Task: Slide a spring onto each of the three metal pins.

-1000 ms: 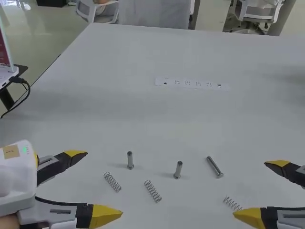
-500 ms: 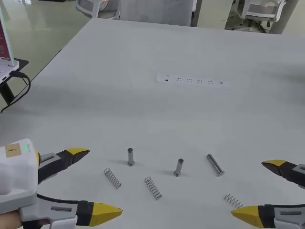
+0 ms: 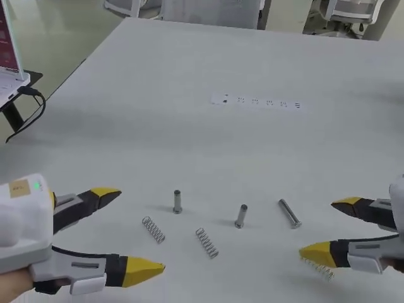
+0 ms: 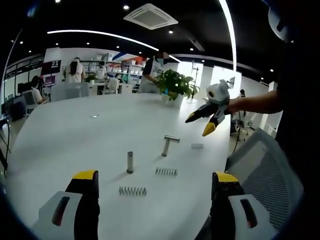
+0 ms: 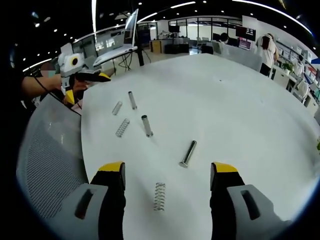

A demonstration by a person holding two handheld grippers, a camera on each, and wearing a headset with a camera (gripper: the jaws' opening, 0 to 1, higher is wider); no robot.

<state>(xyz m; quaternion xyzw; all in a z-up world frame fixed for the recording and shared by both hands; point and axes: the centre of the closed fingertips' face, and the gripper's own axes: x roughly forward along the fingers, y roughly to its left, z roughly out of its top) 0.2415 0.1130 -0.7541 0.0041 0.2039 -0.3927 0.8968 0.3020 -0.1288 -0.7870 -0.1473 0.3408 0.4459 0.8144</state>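
Well, we held our left tool (image 3: 142, 230) and right tool (image 3: 317, 227) with jaws apart. One spring (image 3: 319, 269) lay on the table (image 3: 252, 151) right by the right tool's tip, another spring (image 3: 153, 228) near the left tool.

Right gripper moved in toward the rightmost spring.

Over the last second the right gripper (image 3: 315, 228) has come leftward and inward across the head view. Its upper yellow tip is now nearer the lying pin (image 3: 289, 213) than before. Its lower tip, which sat just right of the rightmost spring (image 3: 319, 270), now hangs just above that spring and overlaps its upper end. More of this gripper now shows at the right edge of the head view. In the right gripper view the spring (image 5: 159, 196) lies between the two spread jaws. The tips look a bit closer together in the head view, but it is unclear whether that is a real closing. The small shift of the whole head view is camera motion.
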